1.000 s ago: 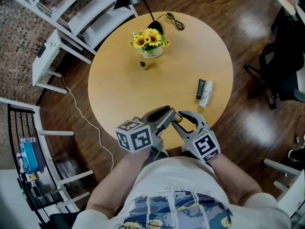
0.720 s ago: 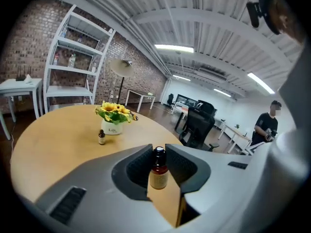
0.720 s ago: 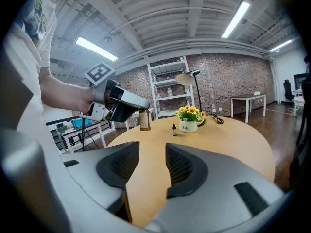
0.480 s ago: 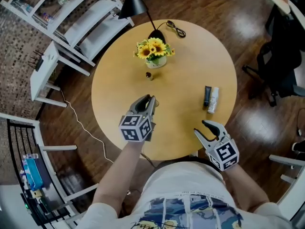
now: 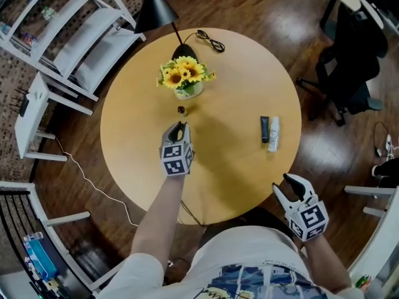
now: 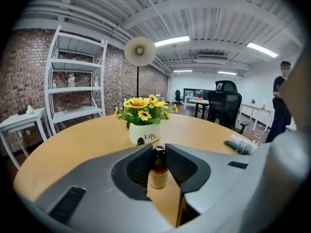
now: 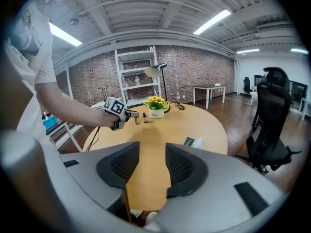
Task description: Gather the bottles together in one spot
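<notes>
A small brown bottle (image 5: 181, 110) stands upright on the round wooden table (image 5: 230, 80), just in front of the sunflower pot (image 5: 181, 83). My left gripper (image 5: 179, 126) points at it, and the bottle (image 6: 158, 174) shows in the narrow gap just beyond the jaw tips, untouched. These jaws have just been closing a little and stand open. A black tube (image 5: 264, 129) and a white bottle (image 5: 274, 134) lie side by side at the table's right. My right gripper (image 5: 292, 184) hovers at the near right edge; its jaws have just been opening, with nothing between them.
A floor lamp's black shade (image 5: 156, 8) overhangs the far table edge, next to a coiled cable (image 5: 211, 39). White shelving (image 5: 68, 36) stands at the left and an office chair (image 5: 349, 67) at the right. A person (image 6: 282, 101) stands in the background.
My left gripper has moved from near my body out across the table to the small brown bottle. My right gripper has shifted right to the table's near right edge.
</notes>
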